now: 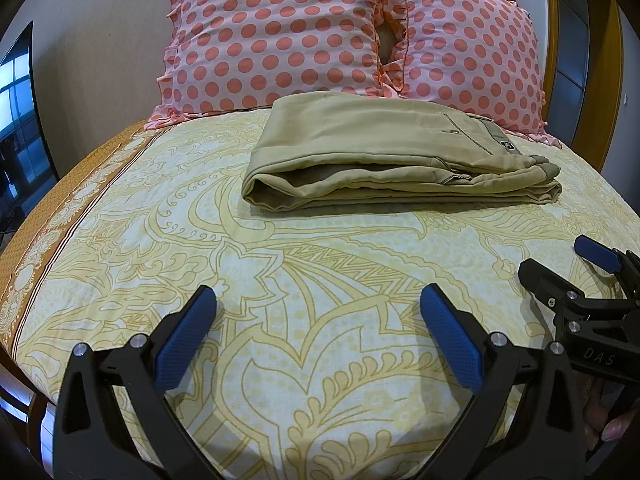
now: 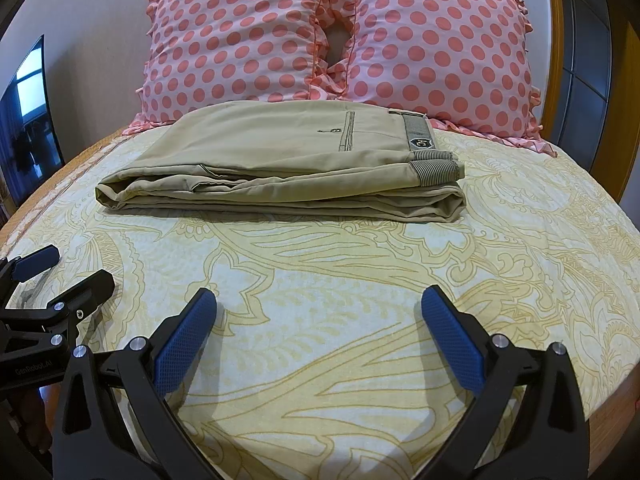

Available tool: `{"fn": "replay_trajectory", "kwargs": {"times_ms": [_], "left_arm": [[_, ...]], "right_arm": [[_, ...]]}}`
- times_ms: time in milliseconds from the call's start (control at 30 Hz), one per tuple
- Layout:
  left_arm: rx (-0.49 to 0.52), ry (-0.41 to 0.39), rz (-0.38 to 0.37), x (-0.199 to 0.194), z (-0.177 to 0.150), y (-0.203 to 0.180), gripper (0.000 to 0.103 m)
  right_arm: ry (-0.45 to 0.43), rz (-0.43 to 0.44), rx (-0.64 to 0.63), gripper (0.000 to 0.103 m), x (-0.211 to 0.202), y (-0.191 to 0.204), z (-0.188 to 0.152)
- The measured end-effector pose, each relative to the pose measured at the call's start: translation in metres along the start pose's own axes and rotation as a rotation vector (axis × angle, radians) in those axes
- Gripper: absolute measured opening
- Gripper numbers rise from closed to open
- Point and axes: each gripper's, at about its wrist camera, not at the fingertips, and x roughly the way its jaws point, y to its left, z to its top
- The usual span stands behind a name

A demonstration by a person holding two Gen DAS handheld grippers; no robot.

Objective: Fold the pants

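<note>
The pants (image 1: 384,152) are khaki and lie folded into a flat, layered rectangle on the yellow patterned bedsheet (image 1: 280,300), just in front of the two pink dotted pillows (image 1: 280,32); the long side runs left to right. The striped waistband with a small dark badge is at the right end; a back pocket with a button faces up.

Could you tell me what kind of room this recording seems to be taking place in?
Most likely a bedroom: folded khaki pants lie on a bed with a patterned yellow sheet, and two pink polka-dot pillows stand behind them.
</note>
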Motion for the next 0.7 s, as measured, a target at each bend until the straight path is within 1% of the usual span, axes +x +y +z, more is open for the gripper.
{"fn": "replay_trajectory", "kwargs": {"times_ms": [700], "left_arm": [[-0.004, 0.006, 0.002, 0.0005, 0.0011, 0.0010, 0.101]], "right_arm": [[0.001, 0.001, -0.001, 0.102, -0.0003, -0.0003, 0.0004]]}}
